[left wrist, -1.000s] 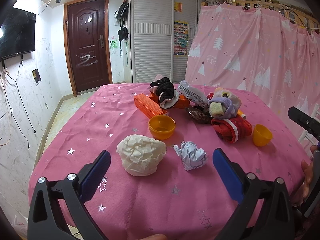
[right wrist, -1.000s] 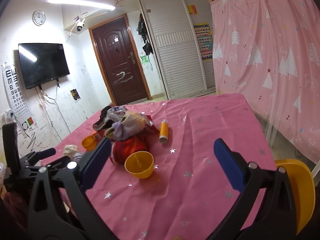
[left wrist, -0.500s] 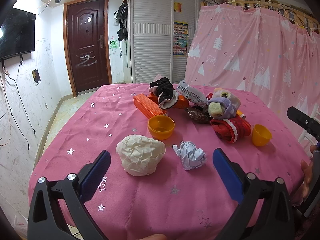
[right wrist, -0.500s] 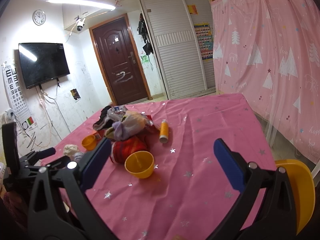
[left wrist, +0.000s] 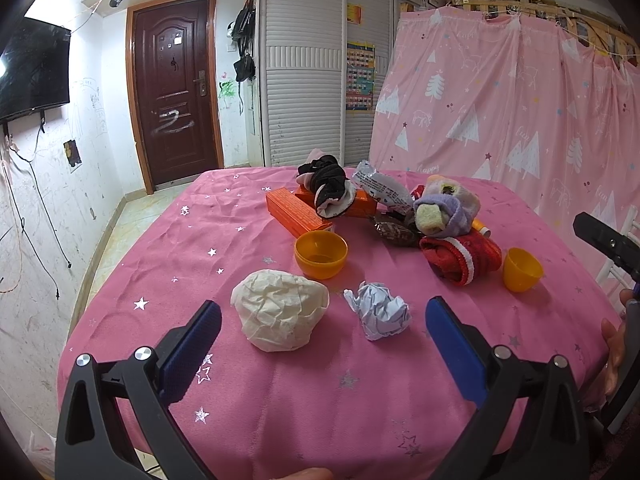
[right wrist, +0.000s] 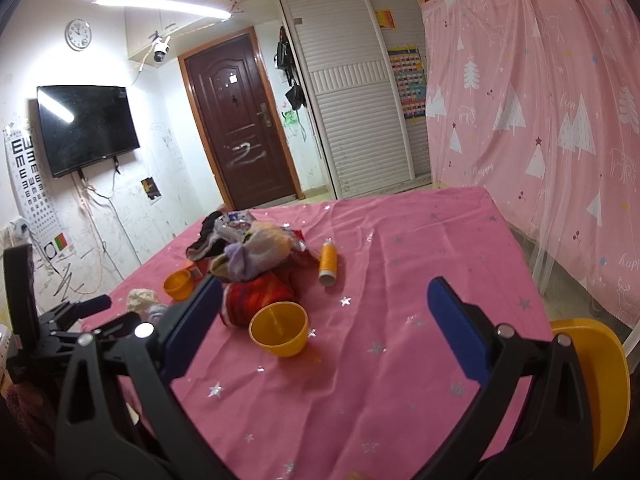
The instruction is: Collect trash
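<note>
Left wrist view: the pink star-print tablecloth (left wrist: 168, 240) fills the space ahead of the left gripper (left wrist: 320, 320), whose blue-padded jaws stand wide apart and hold nothing. Just beyond the gap, nearer the left pad, sits a crumpled cream paper ball (left wrist: 280, 314); beside it, toward the right pad, lies a smaller crumpled white paper wad (left wrist: 380, 314). Farther ahead stand an orange bowl (left wrist: 320, 254) and a heap of socks (left wrist: 444, 216). In the right wrist view the right gripper (right wrist: 324, 302) is also spread wide and empty, a yellow cup (right wrist: 279, 334) between its pads.
</note>
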`<state>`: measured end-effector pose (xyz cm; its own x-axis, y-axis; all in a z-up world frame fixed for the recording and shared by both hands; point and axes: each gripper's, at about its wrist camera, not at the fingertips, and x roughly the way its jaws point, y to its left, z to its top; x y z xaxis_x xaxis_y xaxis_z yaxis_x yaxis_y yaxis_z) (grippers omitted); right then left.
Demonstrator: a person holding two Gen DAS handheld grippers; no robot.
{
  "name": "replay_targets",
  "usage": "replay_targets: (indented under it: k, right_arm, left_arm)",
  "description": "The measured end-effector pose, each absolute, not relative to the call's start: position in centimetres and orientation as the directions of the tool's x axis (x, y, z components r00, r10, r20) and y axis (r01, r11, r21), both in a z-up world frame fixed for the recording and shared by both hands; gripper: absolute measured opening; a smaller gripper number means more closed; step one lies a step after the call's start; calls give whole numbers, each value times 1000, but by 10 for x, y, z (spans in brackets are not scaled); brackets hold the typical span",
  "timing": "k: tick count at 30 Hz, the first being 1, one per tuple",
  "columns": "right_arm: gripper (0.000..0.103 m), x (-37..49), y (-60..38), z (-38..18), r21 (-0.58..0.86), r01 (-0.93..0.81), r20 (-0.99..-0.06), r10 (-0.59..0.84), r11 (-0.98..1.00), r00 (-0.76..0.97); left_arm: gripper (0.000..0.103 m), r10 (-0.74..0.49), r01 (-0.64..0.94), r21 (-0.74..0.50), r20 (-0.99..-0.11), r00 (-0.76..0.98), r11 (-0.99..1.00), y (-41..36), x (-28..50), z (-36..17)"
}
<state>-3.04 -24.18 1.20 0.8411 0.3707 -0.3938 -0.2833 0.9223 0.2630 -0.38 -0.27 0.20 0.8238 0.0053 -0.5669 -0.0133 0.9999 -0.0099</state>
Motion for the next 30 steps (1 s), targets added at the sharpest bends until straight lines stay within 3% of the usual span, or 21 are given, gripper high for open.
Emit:
replay_targets:
  k: [30]
  right_arm:
    - [99,-30,-241,12,261,-283,-395,369,923,841]
  left_arm:
    - [95,11,-16,-4,-565,825,1000,-4,-3,3]
